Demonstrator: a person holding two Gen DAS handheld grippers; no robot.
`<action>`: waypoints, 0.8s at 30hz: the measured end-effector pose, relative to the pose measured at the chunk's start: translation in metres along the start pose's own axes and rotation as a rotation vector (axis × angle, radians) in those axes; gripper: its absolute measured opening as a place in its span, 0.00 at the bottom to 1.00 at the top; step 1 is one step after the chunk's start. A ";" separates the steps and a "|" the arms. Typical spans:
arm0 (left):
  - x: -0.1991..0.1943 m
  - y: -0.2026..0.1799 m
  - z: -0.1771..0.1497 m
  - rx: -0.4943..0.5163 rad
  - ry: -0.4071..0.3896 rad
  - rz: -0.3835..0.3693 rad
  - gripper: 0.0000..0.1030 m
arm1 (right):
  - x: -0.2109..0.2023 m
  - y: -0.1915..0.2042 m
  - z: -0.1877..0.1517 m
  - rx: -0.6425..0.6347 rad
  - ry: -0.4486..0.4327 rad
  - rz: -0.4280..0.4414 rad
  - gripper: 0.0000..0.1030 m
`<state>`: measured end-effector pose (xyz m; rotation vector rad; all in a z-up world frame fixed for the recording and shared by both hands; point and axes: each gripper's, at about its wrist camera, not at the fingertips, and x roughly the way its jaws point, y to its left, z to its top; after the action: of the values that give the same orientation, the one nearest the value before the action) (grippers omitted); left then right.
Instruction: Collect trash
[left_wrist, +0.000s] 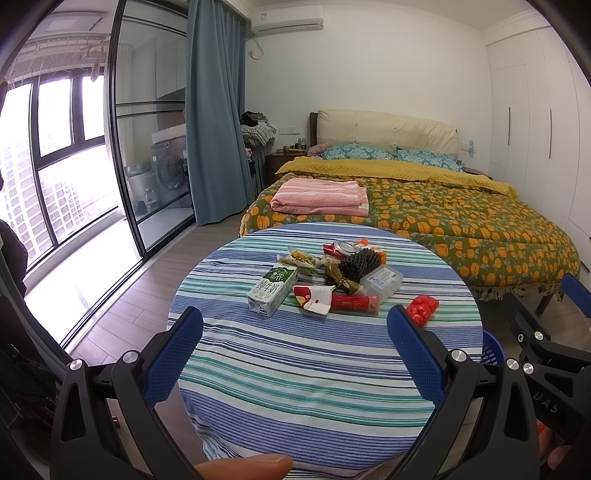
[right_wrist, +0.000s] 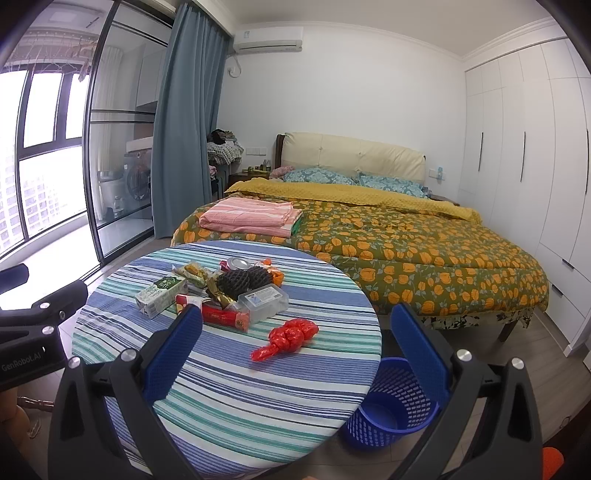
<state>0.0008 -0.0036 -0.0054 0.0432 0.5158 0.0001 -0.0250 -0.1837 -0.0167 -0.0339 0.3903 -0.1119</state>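
Standing at the foot of a bed (right_wrist: 406, 236) was a round worktop (left_wrist: 314, 369) under a blue, green and white striped cloth. The trash lay bunched on the far half of that worktop: a green and white milk carton (left_wrist: 271, 290) on its side, a red and white wrapper (left_wrist: 317, 299) touching it, a clear plastic box (left_wrist: 382, 282), a black mesh sleeve (left_wrist: 360, 262), a tipped can (left_wrist: 345, 247) and several small snack packets (left_wrist: 303, 258). A crumpled red plastic bag (right_wrist: 290, 334) lay apart from the pile, nearer the worktop's right edge. A blue perforated waste basket (right_wrist: 391, 406) stood on the wood-look floor, just beside the worktop on the right; nothing could be seen inside it. The left gripper (left_wrist: 295, 354) and the right gripper (right_wrist: 295, 350) each hung over the near half of the worktop, blue fingers (right_wrist: 177, 347) spread wide and gripping nothing. The bed carried an orange-flowered quilt and a folded pink striped sheet (left_wrist: 321, 197). A blue curtain (left_wrist: 216, 110) hung beside glass sliding doors; white wardrobes (right_wrist: 528, 166) lined the right wall.
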 end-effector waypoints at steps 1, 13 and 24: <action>0.000 0.000 0.000 0.000 0.000 0.000 0.96 | 0.000 0.000 -0.001 -0.001 0.001 0.000 0.96; 0.000 0.000 -0.001 0.000 0.003 0.001 0.96 | 0.002 0.002 -0.005 -0.004 0.007 0.001 0.96; 0.001 0.004 -0.006 -0.002 0.009 0.000 0.96 | 0.001 0.000 -0.007 -0.001 0.012 0.001 0.96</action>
<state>-0.0009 0.0002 -0.0112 0.0414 0.5251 0.0013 -0.0266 -0.1838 -0.0238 -0.0340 0.4028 -0.1112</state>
